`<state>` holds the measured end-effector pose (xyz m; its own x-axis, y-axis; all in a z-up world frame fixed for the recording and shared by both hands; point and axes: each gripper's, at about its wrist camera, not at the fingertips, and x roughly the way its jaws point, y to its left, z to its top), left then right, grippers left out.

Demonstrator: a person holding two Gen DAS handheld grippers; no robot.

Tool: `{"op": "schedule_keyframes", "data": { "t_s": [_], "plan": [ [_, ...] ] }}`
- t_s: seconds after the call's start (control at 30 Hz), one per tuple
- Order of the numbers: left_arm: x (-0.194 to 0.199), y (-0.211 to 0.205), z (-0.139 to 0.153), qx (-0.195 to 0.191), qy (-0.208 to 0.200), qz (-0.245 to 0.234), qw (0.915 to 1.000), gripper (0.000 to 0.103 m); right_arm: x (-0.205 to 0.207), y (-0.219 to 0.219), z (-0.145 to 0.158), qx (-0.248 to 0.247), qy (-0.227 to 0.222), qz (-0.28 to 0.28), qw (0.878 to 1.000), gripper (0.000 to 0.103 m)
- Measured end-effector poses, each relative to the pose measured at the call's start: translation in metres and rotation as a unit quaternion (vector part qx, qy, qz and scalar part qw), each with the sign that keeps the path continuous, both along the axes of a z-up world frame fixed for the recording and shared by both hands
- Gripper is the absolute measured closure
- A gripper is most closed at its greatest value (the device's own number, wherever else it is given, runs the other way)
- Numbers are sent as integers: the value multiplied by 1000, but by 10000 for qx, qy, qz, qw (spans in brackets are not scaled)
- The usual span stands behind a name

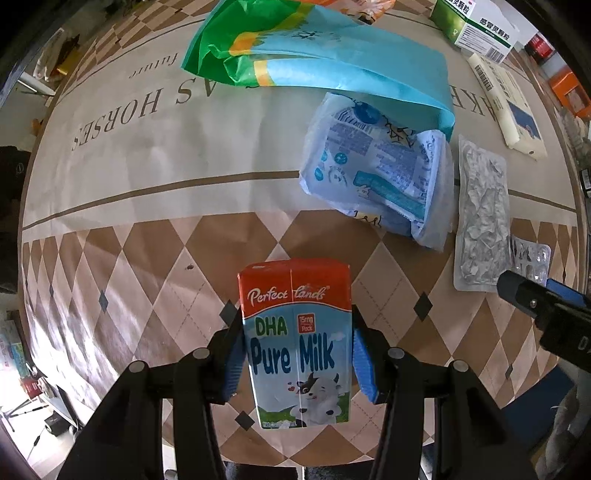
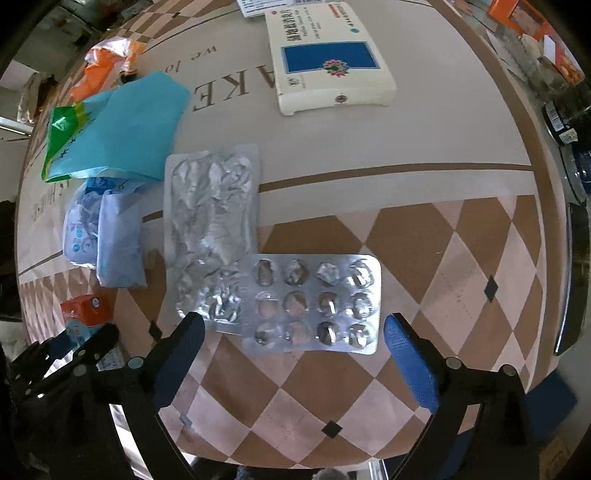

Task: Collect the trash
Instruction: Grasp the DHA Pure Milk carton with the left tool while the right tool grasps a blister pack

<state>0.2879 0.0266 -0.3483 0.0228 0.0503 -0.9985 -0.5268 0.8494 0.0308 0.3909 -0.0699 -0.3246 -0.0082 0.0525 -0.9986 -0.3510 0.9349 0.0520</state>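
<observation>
Blue pads of the left tool [image 1: 297, 354] press on both sides of one milk carton [image 1: 295, 343], which it holds upright over the desk [image 1: 147, 258]; the jaws stand about half closed, stopped by the carton's width. Beyond the carton, up and to the right of this tool, lies one crumpled pale-blue wrapper [image 1: 376, 177], and past that one large blue and green bag [image 1: 314, 55]. Further right are one torn foil sheet [image 1: 480, 214] and, beside it, the corner of one pill strip [image 1: 532, 258].

The right tool [image 2: 293, 354] hangs with its jaws spread wide and nothing between the pads. That same pill strip [image 2: 314, 302] lies flat on the desk just ahead of the tool, between the lines of its two fingers, with twelve pockets in three rows of four. The foil sheet [image 2: 212, 221] lies ahead and to the left, its lower corner touching the strip. Well ahead sits one white box with a blue panel [image 2: 328, 62]. One green and white box [image 1: 476, 26] stands at the far edge in the left view.
</observation>
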Motion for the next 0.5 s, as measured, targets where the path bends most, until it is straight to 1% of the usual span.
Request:
{"op": "schedule_keyframes", "data": {
  "t_s": [0.03, 0.1, 0.17, 0.27, 0.3, 0.4, 0.43, 0.5],
  "plan": [
    [-6, 5, -1, -4, 3, 2, 10000, 56, -2, 2, -1, -6, 8, -29, 10000, 4],
    [-2, 4, 1, -4, 11, 6, 10000, 56, -3, 1, -6, -67, -1, -161, 9998, 4],
    [-4, 5, 0, 3, 26, 6, 10000, 56, 0, -7, -8, -26, -32, -288, 9996, 5],
    [-7, 4, -1, 13, 19, 20, 10000, 56, 2, -9, -4, -209, -148, -283, 9993, 18],
    [-7, 4, 0, 23, 19, 20, 10000, 56, 4, -12, -1, -188, -227, -243, 9993, 29],
    [-8, 4, -1, 25, 22, 27, 10000, 56, 4, -18, 6, -77, -224, -256, 9994, 35],
    [-9, 4, 0, 28, 87, 29, 10000, 56, 4, -19, 8, -53, -229, -257, 9994, 38],
    [-8, 3, 4, 44, 84, 16, 10000, 56, -2, -23, 15, 19, -249, -287, 9993, 42]
  ]
}}
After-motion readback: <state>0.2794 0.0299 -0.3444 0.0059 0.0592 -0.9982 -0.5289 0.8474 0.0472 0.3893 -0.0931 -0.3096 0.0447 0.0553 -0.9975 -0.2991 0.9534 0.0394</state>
